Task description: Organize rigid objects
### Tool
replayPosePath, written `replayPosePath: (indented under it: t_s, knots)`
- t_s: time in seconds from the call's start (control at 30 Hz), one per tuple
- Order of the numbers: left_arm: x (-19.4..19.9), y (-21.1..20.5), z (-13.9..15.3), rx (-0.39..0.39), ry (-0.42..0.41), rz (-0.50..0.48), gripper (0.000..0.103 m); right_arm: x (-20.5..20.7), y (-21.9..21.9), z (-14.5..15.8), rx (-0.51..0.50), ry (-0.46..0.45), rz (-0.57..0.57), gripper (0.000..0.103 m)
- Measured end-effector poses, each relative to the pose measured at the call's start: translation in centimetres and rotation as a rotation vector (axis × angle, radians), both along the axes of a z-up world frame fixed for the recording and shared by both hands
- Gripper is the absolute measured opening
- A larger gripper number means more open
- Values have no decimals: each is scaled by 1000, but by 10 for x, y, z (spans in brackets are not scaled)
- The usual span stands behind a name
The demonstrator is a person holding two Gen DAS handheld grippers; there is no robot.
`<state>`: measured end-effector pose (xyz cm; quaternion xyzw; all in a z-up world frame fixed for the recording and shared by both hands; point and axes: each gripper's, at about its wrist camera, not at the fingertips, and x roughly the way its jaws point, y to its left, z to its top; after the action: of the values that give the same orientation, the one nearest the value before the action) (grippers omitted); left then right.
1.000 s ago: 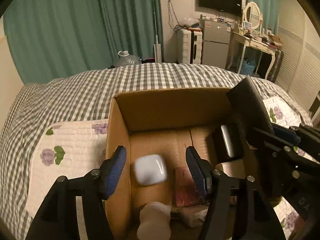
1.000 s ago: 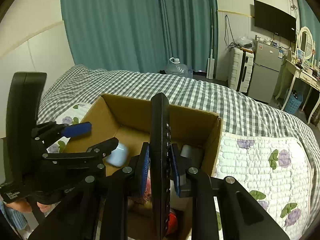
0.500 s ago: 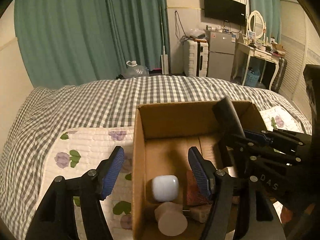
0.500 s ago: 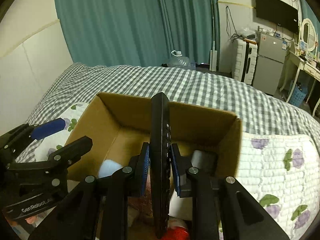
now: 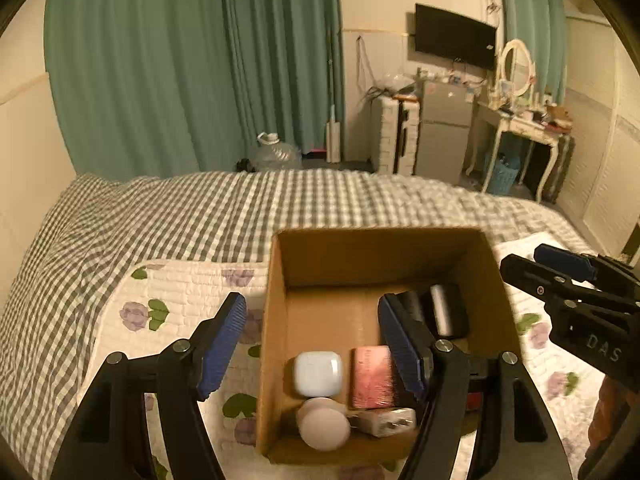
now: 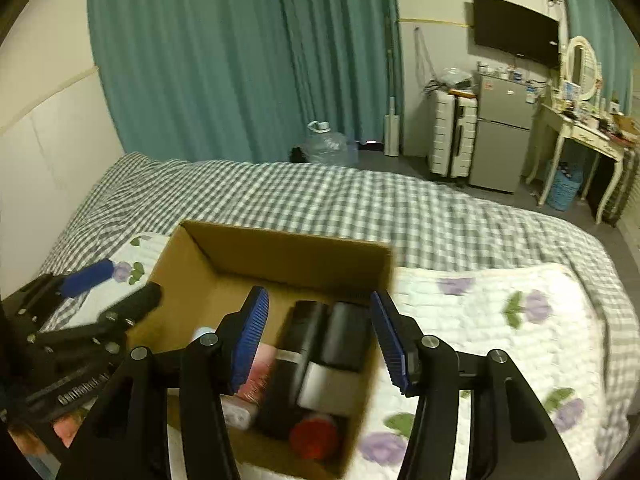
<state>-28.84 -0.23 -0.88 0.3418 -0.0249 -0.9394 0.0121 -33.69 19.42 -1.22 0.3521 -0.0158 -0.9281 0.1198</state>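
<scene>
An open cardboard box [image 5: 276, 320] [image 6: 280, 252] sits on the bed. It holds a white earbud case [image 5: 318, 372], a pink block [image 5: 372, 376], a round white lid [image 5: 324, 428], a white charger [image 5: 386, 420], a black remote [image 6: 298, 356], a black-and-white device [image 6: 340, 352] and a red item [image 6: 314, 438]. My left gripper [image 5: 312, 344] is open and empty above the box's left wall. My right gripper [image 6: 320, 340] is open and empty above the box's right half, and also shows in the left wrist view [image 5: 560, 276].
The box rests on a white floral quilted mat [image 5: 176, 292] [image 6: 500, 320] over a grey checked bedspread [image 6: 320, 196]. Teal curtains [image 5: 192, 60], a water jug [image 6: 326, 146], a suitcase [image 6: 452, 132], a small fridge [image 6: 500, 132] and a dressing table [image 6: 584, 132] stand beyond the bed.
My right gripper opened and let go of the black remote, which now lies in the box. Both grippers pulled back and up from the box.
</scene>
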Motion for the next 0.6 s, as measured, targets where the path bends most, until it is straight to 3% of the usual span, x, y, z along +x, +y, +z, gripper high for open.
replayPosePath:
  t_s: [0.13, 0.2, 0.5, 0.6]
  knots:
    - [24, 6, 27, 4, 54, -22, 72, 26, 15, 25, 48, 27, -30, 59]
    - [37, 8, 40, 5, 76, -23, 72, 40, 19, 37, 57, 50, -44, 74]
    - [106, -2, 92, 31, 212, -25, 74, 114, 25, 98, 22, 172, -79, 103]
    - [126, -6, 97, 37, 263, -22, 75, 143, 22, 107, 3, 218, -85, 103]
